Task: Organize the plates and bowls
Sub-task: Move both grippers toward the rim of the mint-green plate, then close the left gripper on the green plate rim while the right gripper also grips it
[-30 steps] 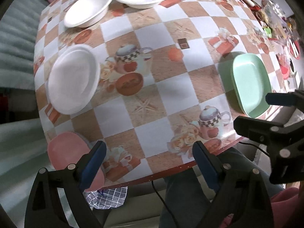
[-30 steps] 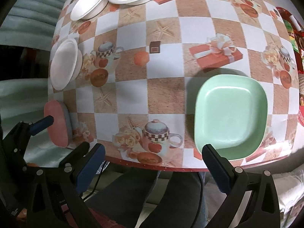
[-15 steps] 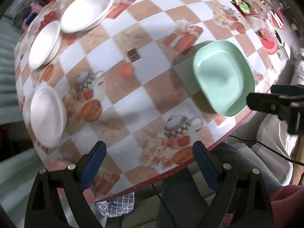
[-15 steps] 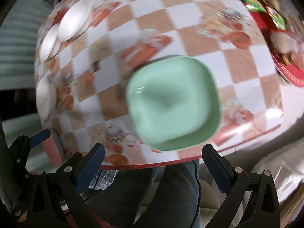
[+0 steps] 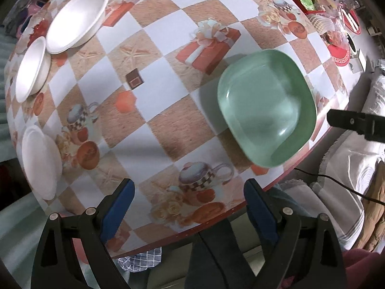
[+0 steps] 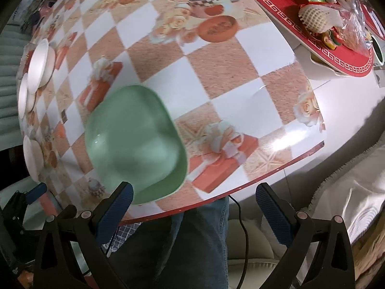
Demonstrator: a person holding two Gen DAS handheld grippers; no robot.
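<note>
A square green plate (image 5: 267,114) lies near the table's front edge; it also shows in the right wrist view (image 6: 134,142). Two white bowls (image 5: 77,20) (image 5: 31,68) sit at the far left, and a white plate (image 5: 39,161) lies at the left edge. These white dishes show small at the left of the right wrist view (image 6: 39,63). My left gripper (image 5: 190,207) is open and empty above the front edge. My right gripper (image 6: 192,207) is open and empty, just right of the green plate.
The table has a checked oilcloth (image 5: 168,125) with printed teapots and gift boxes. A red tray (image 6: 336,43) with snacks and wrappers stands at the far right. The person's jeans-clad legs (image 6: 192,245) and a cable (image 5: 336,183) are below the front edge.
Both grippers have swung to the right. The green plate now sits nearer the middle of the left view and further left in the right view. Both stay open.
</note>
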